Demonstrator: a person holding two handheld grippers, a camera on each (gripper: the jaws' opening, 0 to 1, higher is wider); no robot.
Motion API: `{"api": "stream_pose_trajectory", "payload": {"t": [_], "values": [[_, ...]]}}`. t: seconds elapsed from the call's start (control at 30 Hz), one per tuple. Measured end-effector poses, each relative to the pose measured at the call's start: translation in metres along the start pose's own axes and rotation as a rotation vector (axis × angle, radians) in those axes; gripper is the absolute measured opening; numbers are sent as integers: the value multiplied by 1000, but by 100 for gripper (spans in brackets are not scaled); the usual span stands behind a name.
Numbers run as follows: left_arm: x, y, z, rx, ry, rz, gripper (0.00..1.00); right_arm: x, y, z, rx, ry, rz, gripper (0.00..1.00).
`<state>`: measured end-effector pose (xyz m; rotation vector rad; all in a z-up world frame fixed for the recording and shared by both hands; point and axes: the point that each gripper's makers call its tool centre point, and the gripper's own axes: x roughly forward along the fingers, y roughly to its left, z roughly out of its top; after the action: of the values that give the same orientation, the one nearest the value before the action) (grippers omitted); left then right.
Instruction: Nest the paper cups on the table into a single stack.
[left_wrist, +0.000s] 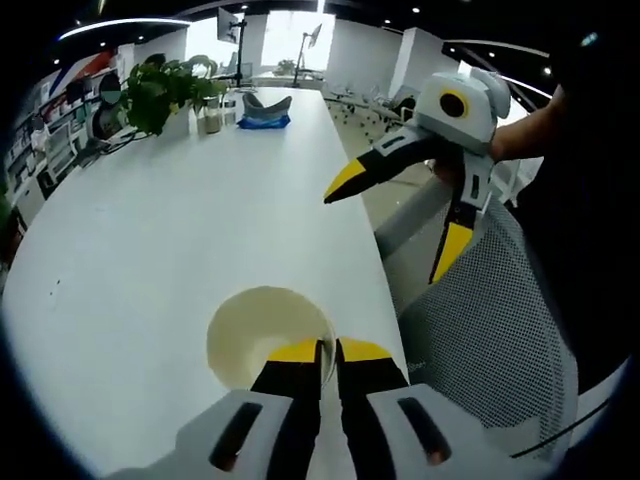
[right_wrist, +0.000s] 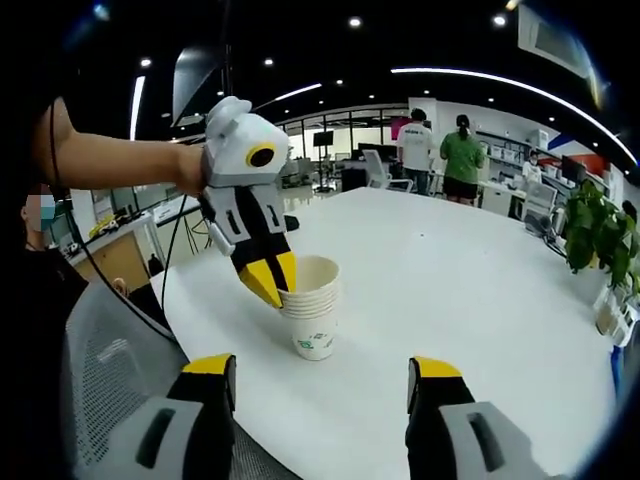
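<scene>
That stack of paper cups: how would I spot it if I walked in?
Find the long white table and go to its rounded end by the mesh chair. The stack of paper cups stands there, its rim pinched by the left gripper. It is cream, with a small green print.

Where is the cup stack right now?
In the right gripper view, the cup stack stands upright near the white table's near edge, left of centre, with the left gripper shut on its rim.

left gripper (right_wrist: 272, 282) tips pinched together, angled down, forearm (right_wrist: 120, 160) reaching in bare | right gripper (left_wrist: 395, 215) jaws spread wide, held up in the air | hand (left_wrist: 520, 135) gripping it from behind
</scene>
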<state>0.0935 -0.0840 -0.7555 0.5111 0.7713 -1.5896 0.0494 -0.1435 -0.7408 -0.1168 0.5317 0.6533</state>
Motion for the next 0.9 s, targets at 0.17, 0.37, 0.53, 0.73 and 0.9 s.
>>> {"api": "stream_pose_trajectory", "payload": {"t": [0.17,0.37,0.53,0.73,0.9], "values": [[2,4,0,-2,-4,1,3,0,0,-1,1,4,-1,69],[4,4,-1,-1,2,6,4,1,0,-2,1,8,1,69],[4,3,-4,2,15,12,4,2,0,-3,-1,11,5,69],[-1,1,-5,25,10,42,12,3,0,-3,-3,11,13,69],[-11,6,-2,23,-30,89,16,6,1,-3,-11,15,24,69]]}}
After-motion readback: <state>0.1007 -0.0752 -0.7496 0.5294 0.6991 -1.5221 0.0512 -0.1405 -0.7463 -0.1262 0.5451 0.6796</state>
